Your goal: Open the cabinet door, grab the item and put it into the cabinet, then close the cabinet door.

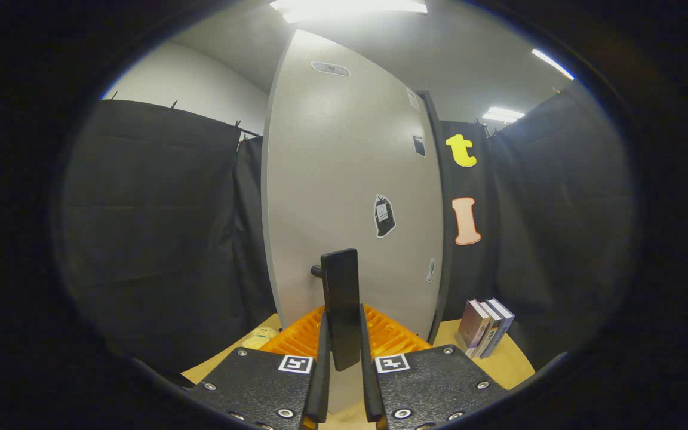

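Tongs [344,382] — dark speckled plates, silver screws, square black-and-white markers.

Black cloth walls [153,227] hang left and right of me; beyond them a white wall [194,83], bright ceiling lights [350,7] overhead, the wooden bench [508,361] below.

Gripper-mounted fisheye looks along its fingers [327,358] — near the cabinet door [350,179].

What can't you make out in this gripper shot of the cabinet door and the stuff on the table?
- Cabinet interior: hidden behind the door, gripper view.
- Handle: sits between the gripper fingers; its mounting is mostly hidden behind it.
- Orange rack: middle hidden by handle and fingers.
- Yellowish item: partly hidden by the gripper body, unidentifiable.
- Boxes: print too small.
- Door stickers: too small.
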A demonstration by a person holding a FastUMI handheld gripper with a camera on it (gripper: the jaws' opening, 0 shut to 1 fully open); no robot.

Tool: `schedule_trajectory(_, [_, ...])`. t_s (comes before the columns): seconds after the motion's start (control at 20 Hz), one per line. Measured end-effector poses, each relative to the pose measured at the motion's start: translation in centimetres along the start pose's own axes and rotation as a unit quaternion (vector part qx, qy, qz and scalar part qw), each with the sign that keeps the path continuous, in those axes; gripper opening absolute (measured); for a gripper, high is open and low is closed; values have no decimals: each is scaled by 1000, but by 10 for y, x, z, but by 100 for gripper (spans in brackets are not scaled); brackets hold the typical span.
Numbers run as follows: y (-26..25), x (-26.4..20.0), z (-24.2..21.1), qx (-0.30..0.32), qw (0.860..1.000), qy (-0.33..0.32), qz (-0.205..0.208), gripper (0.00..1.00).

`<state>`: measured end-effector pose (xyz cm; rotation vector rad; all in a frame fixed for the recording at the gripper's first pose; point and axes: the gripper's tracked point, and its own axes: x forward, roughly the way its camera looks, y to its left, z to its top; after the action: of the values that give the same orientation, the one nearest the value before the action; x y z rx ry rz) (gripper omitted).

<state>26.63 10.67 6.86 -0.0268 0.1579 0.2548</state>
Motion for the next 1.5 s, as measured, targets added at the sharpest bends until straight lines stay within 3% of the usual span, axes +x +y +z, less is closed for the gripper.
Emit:
schedule_trajectory(0.35, [-28,-11,2,3,998,-5,-59,18])
schedule_trajectory(0.55, [-55,-18,9,-3,992,-21,-125,17])
schedule_trajectory(0.65, [-73,-21,9,-12,987,-25,-158,12])
schedule_trajectory(0.8, [-70,-24,9,18,988,-26,-154,3])
schedule_trajectory(1.05, [-76,-26,8,8,988,-23,-154,3])
schedule_trajectory(1.25, [-93,-36,17,-22,980,-40,-195,7])
schedule_trajectory(1.4, [-110,-44,34,-41,966,-79,-243,14])
schedule_trajectory(1.5, [-96,-37,38,-29,971,-94,-219,23])
